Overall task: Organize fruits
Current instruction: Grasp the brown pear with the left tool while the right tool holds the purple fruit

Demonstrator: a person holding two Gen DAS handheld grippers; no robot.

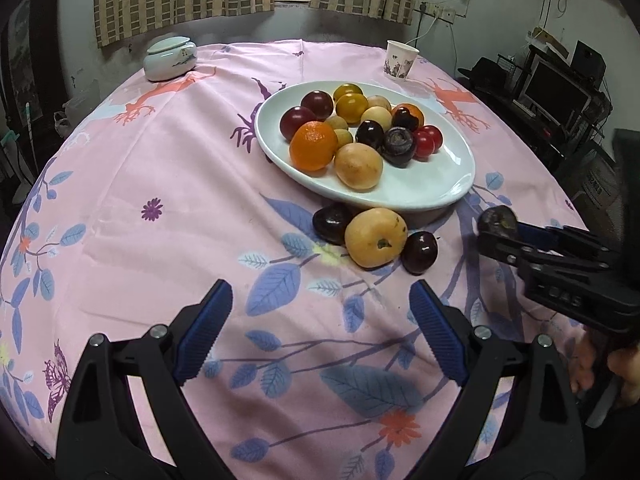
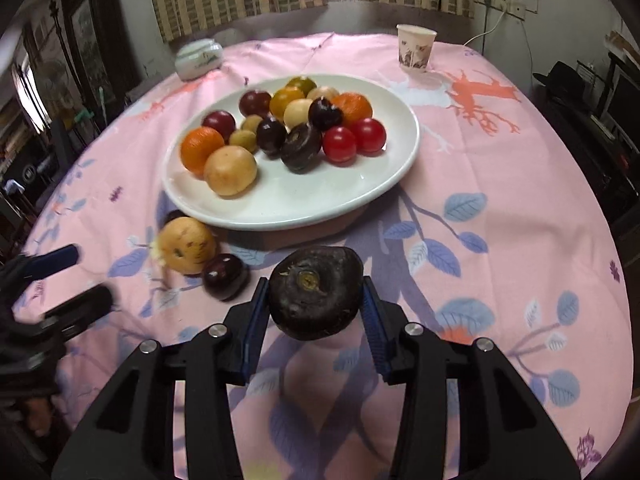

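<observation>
Most of the fruit already sits on the white plate (image 2: 400, 152), so the sorting looks well along. The right gripper (image 2: 316, 300) has its jaws closed on a dark water chestnut (image 2: 316, 292), held just above the tabletop (image 2: 500, 200) near the plate's front rim. The left gripper (image 1: 320, 320) hangs with jaws wide apart and empty. Left to gather: a yellow fruit (image 1: 376, 237) and two dark plums (image 1: 419, 252) (image 1: 331, 222) touching it, beside the plate.

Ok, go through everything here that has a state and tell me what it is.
Left gripper: open, empty.
Right gripper: shut on dark fruit.
Plate: holding fruit.
Yellow fruit: loose on cloth.
Jar: lid on.
Cup: upright.
</observation>
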